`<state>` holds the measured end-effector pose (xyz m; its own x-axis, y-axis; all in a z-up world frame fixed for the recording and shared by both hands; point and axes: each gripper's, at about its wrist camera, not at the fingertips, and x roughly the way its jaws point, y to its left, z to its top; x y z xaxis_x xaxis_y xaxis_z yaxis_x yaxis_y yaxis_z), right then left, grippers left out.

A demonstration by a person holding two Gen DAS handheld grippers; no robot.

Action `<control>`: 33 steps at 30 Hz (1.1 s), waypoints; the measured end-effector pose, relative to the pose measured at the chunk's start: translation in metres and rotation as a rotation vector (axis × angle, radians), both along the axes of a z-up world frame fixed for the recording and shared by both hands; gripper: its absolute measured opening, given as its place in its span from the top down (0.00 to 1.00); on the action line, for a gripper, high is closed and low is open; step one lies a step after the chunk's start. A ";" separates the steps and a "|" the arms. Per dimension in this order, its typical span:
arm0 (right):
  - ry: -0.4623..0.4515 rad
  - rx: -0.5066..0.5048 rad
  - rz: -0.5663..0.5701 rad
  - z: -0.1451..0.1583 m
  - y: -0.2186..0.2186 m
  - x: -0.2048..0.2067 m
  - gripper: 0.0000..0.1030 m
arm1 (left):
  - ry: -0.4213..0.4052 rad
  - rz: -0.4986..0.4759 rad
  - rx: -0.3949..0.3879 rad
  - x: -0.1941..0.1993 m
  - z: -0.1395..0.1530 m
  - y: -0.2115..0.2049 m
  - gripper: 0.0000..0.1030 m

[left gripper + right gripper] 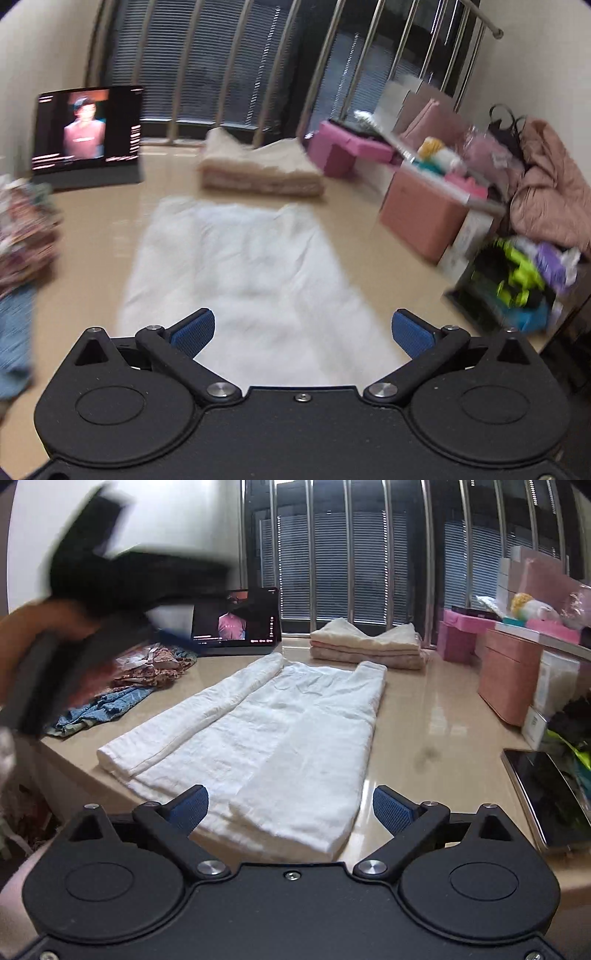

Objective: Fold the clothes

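Nearest to me, under both sets of fingers, lies the white garment (pixel 266 734), spread flat on the glossy beige table (pixel 436 716) with its left side folded inward in a long strip; its near hem reaches the table edge just ahead of my right gripper (pixel 290 808). That gripper's blue pads (pixel 391 810) are spread wide apart and grasp nothing, hanging just above the cloth's near corner. Starting at the far left of the right wrist view, my left gripper (pixel 110 602) shows as a dark blurred shape held in my hand (pixel 40 627), raised above the table's left side. Below it sits a heap of loose clothes, a floral piece (pixel 155 668) on a blue one (pixel 107 705). Behind them a tablet (pixel 236 622) stands propped, its screen lit. Moving right, a stack of folded cream towels (pixel 369 646) rests beyond the garment's far end, apart from it. Further right come pink boxes (pixel 509 672) and, at the near right edge, a phone (pixel 550 794) lying flat. In the left wrist view, which is blurred, my left gripper (pixel 303 332) also has its blue pads (pixel 192 334) released and wide, empty, with the white garment (pixel 240 266) below and ahead of them.
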<state>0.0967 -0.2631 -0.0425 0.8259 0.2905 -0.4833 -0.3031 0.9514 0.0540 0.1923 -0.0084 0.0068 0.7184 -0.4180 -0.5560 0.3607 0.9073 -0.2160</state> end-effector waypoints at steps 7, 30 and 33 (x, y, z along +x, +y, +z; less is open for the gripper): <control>0.045 0.033 -0.055 0.004 -0.003 -0.012 0.05 | -0.018 0.189 0.034 -0.037 -0.026 0.065 0.00; 0.134 -0.049 -0.084 -0.019 0.028 0.053 0.71 | -0.074 0.130 0.204 -0.047 -0.079 0.062 0.59; 0.154 -0.061 -0.075 -0.022 0.031 0.058 0.71 | -0.066 0.132 0.219 -0.054 -0.077 0.057 0.59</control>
<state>0.1548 -0.2325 -0.0644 0.7592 0.1973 -0.6202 -0.2241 0.9739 0.0355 0.1387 0.0483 -0.0698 0.7966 -0.1929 -0.5728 0.2427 0.9700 0.0108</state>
